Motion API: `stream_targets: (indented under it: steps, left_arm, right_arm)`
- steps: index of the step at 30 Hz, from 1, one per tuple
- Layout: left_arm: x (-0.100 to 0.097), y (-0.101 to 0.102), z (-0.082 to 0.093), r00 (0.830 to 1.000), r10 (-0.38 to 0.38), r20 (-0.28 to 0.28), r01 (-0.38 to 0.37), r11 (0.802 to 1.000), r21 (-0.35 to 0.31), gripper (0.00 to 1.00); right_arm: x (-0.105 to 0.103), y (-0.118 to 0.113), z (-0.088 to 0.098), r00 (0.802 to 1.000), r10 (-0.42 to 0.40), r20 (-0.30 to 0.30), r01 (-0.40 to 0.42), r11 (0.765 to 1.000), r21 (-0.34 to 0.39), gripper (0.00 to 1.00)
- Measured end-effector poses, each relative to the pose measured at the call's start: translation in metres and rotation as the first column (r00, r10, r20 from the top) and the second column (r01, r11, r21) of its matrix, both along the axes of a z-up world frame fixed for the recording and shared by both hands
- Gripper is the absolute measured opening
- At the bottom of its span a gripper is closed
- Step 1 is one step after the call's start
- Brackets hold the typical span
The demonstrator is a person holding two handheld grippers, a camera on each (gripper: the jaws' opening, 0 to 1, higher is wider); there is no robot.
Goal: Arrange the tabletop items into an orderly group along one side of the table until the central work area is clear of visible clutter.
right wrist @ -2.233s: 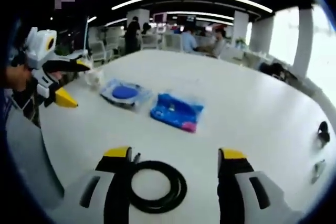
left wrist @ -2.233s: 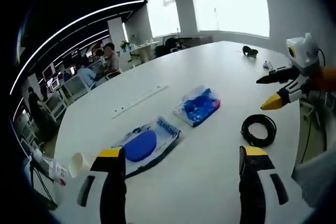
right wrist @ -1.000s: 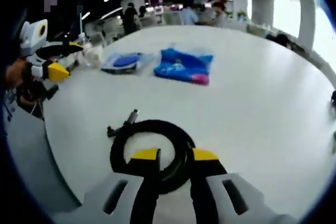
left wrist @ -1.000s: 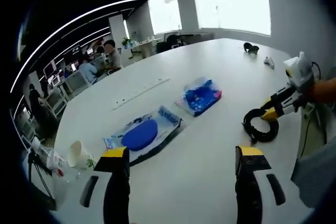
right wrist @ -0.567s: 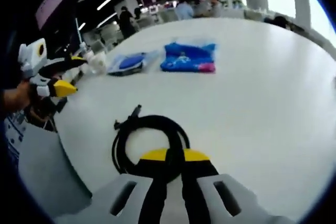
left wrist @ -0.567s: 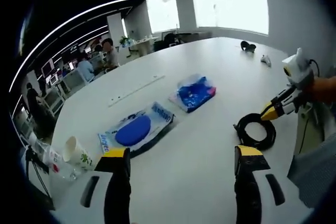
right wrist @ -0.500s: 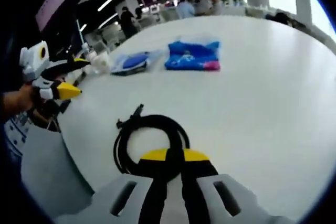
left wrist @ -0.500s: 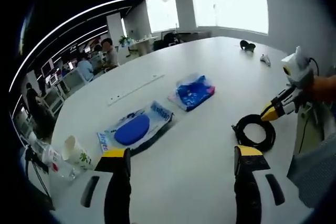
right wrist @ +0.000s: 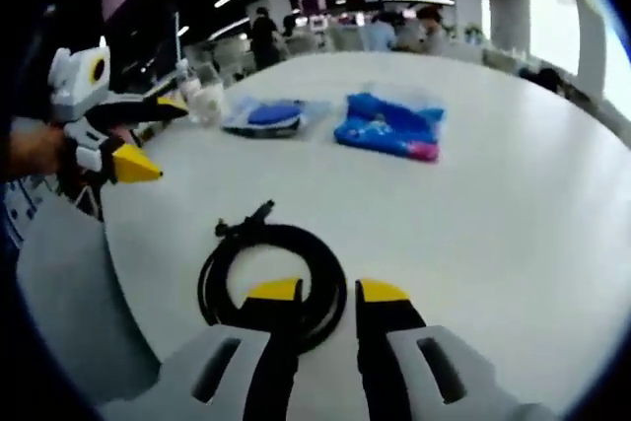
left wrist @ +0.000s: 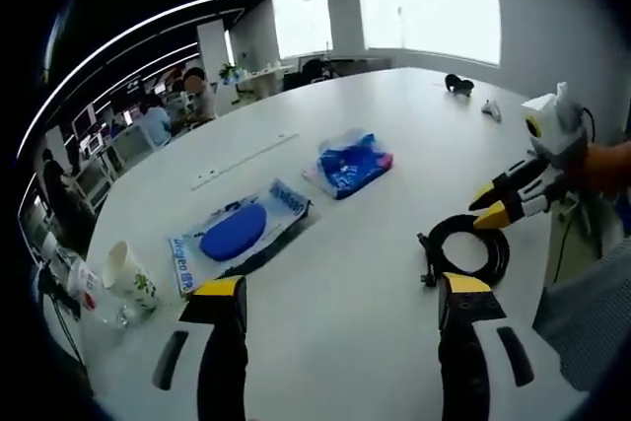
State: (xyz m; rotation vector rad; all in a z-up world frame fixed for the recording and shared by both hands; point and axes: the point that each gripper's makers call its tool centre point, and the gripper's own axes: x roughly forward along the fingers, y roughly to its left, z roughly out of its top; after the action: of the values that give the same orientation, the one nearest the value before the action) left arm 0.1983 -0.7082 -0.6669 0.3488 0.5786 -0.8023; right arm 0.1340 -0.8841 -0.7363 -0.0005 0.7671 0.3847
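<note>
parting again after a closed pinch half a second ago, the jaws of the right gripper (right wrist: 327,293) now stand a narrow gap apart astride the near arc of the black coiled cable (right wrist: 271,281), with the strand seen between the yellow tips; whether the pads yet bear on it cannot be told, and the coil lies flat on the white table (right wrist: 513,214) near the person's edge. compared with a second ago the coil sits closer to that edge and has turned, its plug ends now pointing away toward the table's middle. this suggests the cable has been dragged to its place at the side and is being let go, or re-gripped; the pictures do not settle which. the left gripper (left wrist: 340,291) hovers over bare table with its jaws wide apart and nothing between them, as in the earlier pictures. in the left gripper view the cable (left wrist: 463,248) lies just beyond the right-hand jaw, with the right gripper (left wrist: 505,199) over its far side. farther out, still in the central area, lie a clear bag holding a blue disc (left wrist: 235,236) and a blue packet (left wrist: 350,165), with a paper cup (left wrist: 126,273) near the table's edge and small dark items (left wrist: 456,84) at the far end. by judgement, these remain to be gathered.
</note>
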Motion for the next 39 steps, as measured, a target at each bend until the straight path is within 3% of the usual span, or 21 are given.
stream_targets:
  steps: [4, 13, 26, 39]
  left_arm:
    - [-0.001, 0.001, -0.004, 1.000, -0.002, -0.010, 0.002, 1.000, -0.001, 0.78]
    - [-0.007, -0.004, -0.009, 1.000, -0.013, -0.028, 0.013, 1.000, -0.010, 0.76]
    - [-0.034, -0.015, -0.030, 0.991, -0.042, -0.129, 0.038, 0.999, -0.031, 0.58]
    - [-0.062, -0.036, -0.047, 0.977, -0.108, -0.183, 0.105, 0.994, -0.025, 0.55]
  right_arm:
    - [-0.005, 0.002, -0.008, 0.999, -0.005, -0.034, 0.005, 1.000, 0.008, 0.19]
    - [-0.010, 0.004, -0.006, 0.998, -0.054, -0.037, 0.056, 0.998, 0.039, 0.18]
    - [-0.019, 0.012, -0.005, 0.996, -0.051, -0.067, 0.057, 0.995, 0.081, 0.16]
    - [-0.027, 0.016, -0.004, 0.992, -0.072, -0.105, 0.087, 0.986, 0.140, 0.14]
